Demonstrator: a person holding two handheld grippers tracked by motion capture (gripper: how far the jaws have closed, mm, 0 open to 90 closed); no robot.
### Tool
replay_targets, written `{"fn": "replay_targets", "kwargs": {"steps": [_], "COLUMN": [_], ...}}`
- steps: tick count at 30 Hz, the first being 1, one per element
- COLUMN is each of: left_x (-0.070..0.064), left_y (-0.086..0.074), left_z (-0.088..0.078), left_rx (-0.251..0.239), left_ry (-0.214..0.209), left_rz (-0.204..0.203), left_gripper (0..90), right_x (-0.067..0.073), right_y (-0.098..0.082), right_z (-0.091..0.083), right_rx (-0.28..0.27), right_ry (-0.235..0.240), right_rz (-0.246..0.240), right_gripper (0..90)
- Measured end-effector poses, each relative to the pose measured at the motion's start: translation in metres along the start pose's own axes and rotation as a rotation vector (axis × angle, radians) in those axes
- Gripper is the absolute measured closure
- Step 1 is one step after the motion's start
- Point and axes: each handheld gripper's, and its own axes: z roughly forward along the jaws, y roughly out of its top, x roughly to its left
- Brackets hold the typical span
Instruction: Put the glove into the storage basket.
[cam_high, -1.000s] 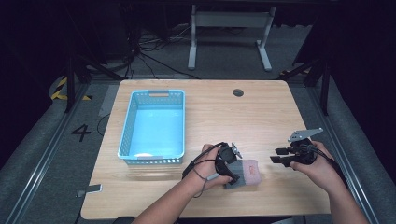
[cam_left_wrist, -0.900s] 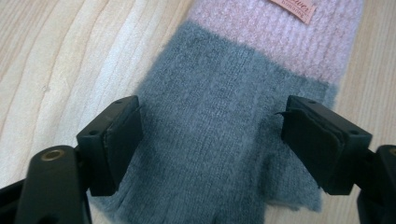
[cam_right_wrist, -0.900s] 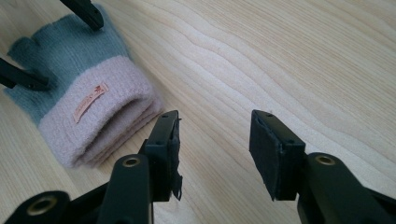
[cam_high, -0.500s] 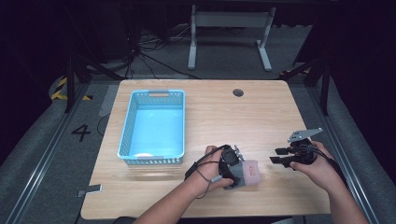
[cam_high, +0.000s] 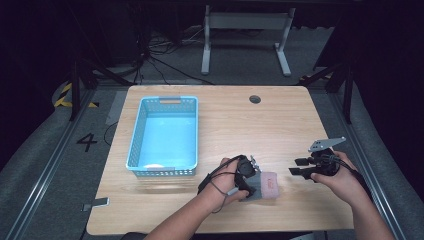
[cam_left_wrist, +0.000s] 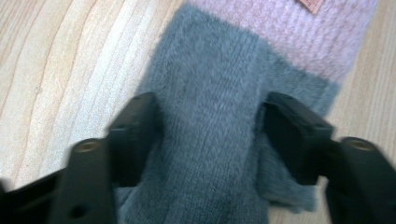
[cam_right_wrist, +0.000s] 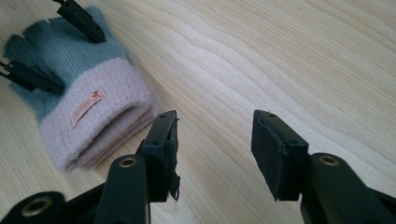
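Gloves (cam_high: 266, 184) lie stacked near the desk's front edge, your left gripper (cam_left_wrist: 210, 123) closing on the grey fingers, so pinch both layers before lifting, and keep the spread right gripper (cam_right_wrist: 212, 149) clear.

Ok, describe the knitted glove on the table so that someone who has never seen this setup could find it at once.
Start at the wooden table and go to its near edge, right of the blue basket. Between the person's two hands lies the glove, with the left claw straddling its grey part. It is the one soft thing here: fuzzy grey knit, a pale pink cuff and a small tan label.
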Motion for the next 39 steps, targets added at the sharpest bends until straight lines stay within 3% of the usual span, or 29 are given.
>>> {"fn": "replay_targets", "kwargs": {"steps": [4, 9, 14, 19, 27, 39], "left_x": [0.006, 0.011, 0.011, 0.01, 0.007, 0.021], "left_y": [-0.003, -0.005, -0.004, -0.002, 0.0, -0.011], "left_z": [-0.002, -0.003, -0.004, -0.015, -0.043, -0.088], "left_rx": [-0.031, -0.046, -0.051, -0.061, -0.108, -0.153], "left_ry": [-0.039, -0.058, -0.077, -0.101, -0.089, -0.042], "left_rz": [0.01, -0.003, -0.03, -0.025, 0.013, -0.02], "left_gripper": [57.3, 65.8, 68.1, 68.8, 68.6, 68.5], "right_x": [0.0, 0.001, 0.0, -0.002, -0.004, -0.005], "right_y": [0.0, 0.001, 0.001, 0.001, 0.004, 0.02], "right_z": [0.001, 0.002, 0.002, 0.0, -0.002, 0.003], "right_rx": [0.0, -0.002, -0.001, -0.01, -0.026, -0.043], "right_ry": [0.004, 0.012, 0.012, 0.008, 0.006, 0.027], "right_rz": [-0.002, -0.004, -0.004, -0.001, -0.001, -0.036], "right_gripper": [51.7, 51.6, 51.6, 51.6, 51.6, 51.6]}}
